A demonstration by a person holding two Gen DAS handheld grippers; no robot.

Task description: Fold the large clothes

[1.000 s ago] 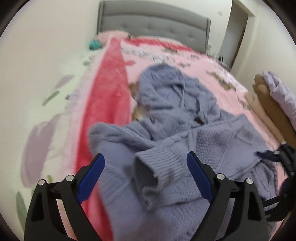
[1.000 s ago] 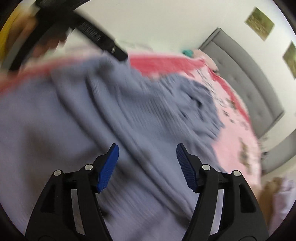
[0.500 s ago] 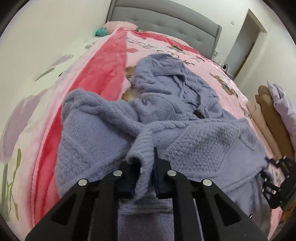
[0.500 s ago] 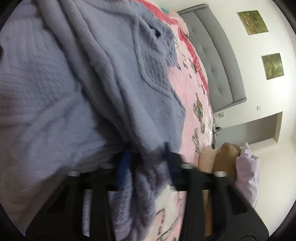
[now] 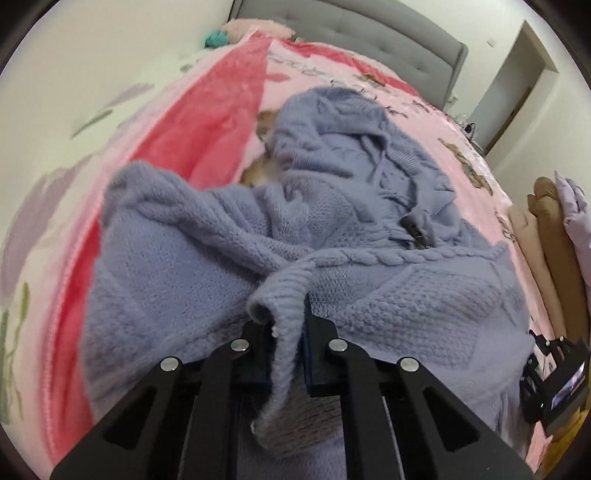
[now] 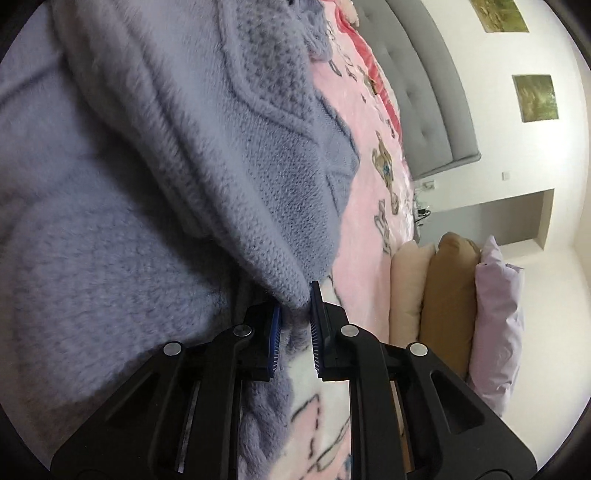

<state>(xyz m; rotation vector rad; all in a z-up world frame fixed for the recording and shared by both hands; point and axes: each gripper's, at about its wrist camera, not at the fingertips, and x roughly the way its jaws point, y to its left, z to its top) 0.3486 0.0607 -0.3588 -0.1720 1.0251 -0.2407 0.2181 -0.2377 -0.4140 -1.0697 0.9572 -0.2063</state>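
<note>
A large lilac knitted hooded cardigan [image 5: 369, 206] lies crumpled on the bed, hood toward the headboard. My left gripper [image 5: 288, 332] is shut on its ribbed sleeve cuff [image 5: 280, 295], holding it up over the garment's middle. In the right wrist view the same cardigan [image 6: 147, 184] fills the left side, and my right gripper [image 6: 295, 317] is shut on a fold of its knitted edge [image 6: 288, 284] above the blanket. The right gripper's body shows at the left wrist view's right edge [image 5: 554, 384].
A pink and red patterned blanket [image 5: 207, 122] covers the bed, with a grey tufted headboard [image 5: 354, 33] at the far end. Cream, tan and lilac pillows [image 6: 447, 295] are stacked at the bed's right side. A doorway [image 5: 517, 85] is beyond.
Both grippers were open a second ago; each closed on the cardigan. The left one took the sleeve cuff and lifted it; the right one took the garment's edge.
</note>
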